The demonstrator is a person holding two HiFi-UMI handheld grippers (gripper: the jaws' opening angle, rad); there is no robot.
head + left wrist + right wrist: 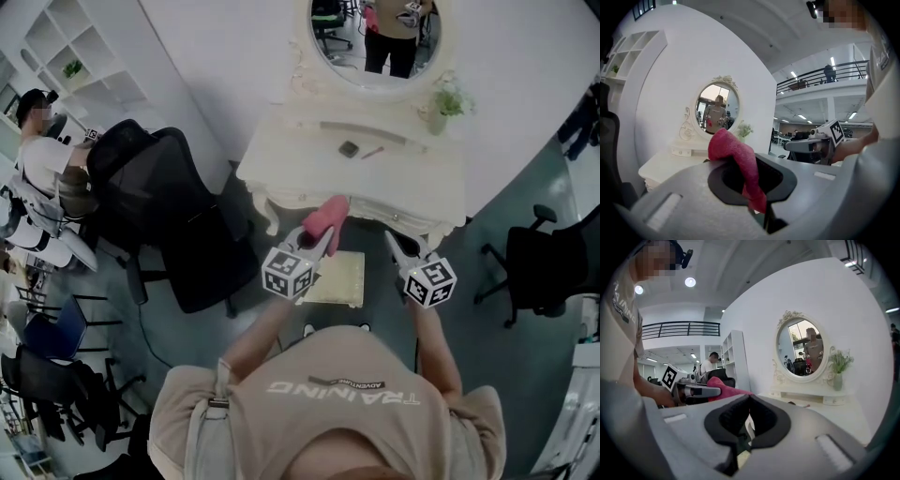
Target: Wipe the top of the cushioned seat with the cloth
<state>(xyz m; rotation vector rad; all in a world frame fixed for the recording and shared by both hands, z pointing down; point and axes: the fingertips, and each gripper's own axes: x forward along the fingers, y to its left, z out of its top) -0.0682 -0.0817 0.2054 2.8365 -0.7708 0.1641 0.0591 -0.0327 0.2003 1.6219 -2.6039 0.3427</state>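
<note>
The pink cloth (327, 217) hangs bunched from my left gripper (322, 238), which is shut on it above the far edge of the cream cushioned seat (343, 280). In the left gripper view the cloth (735, 153) is pinched between the jaws of the left gripper (759, 202) and folds over them. My right gripper (396, 245) is held to the right of the seat, apart from the cloth. In the right gripper view its jaws stand together with nothing held at the right gripper (742, 433). That view also shows the cloth (727, 392) off to the left.
A white dressing table (375, 183) with an oval mirror (375, 42) stands just beyond the seat, with a small plant vase (441, 108) and a dark item (349, 148) on top. Black office chairs (178, 225) (539, 267) stand at both sides. A person (42, 155) sits far left.
</note>
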